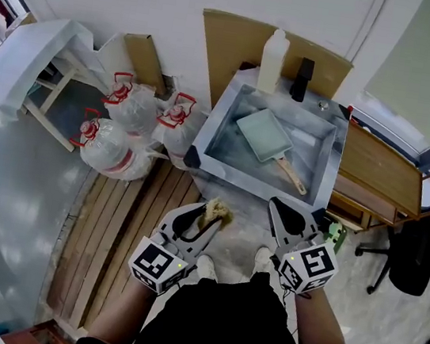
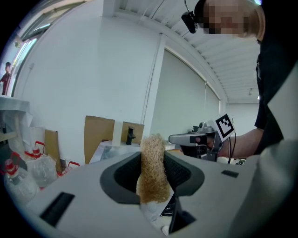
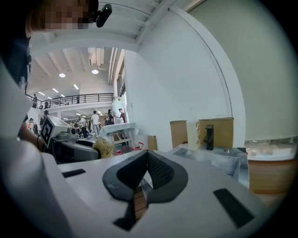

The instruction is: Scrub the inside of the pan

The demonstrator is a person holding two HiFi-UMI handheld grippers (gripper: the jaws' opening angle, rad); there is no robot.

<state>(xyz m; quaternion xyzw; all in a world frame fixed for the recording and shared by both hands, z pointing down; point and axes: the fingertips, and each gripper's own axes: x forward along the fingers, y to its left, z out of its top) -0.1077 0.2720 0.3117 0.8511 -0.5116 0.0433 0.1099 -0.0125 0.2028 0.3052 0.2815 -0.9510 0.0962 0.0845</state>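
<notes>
A pale green square pan (image 1: 265, 134) with a wooden handle lies inside the steel sink (image 1: 226, 111). My left gripper (image 1: 210, 216) is held in front of the sink, shut on a tan scrubbing sponge (image 1: 216, 210), which sticks up between the jaws in the left gripper view (image 2: 152, 168). My right gripper (image 1: 282, 213) hovers beside it, near the sink's front rim, shut with nothing between its jaws (image 3: 147, 160). Both grippers are short of the pan.
A white bottle (image 1: 272, 60) and a black faucet (image 1: 302, 79) stand at the sink's back edge. Water jugs in bags (image 1: 130, 126) sit on the floor to the left. A wooden bench (image 1: 379, 172) and an office chair (image 1: 415, 253) are on the right.
</notes>
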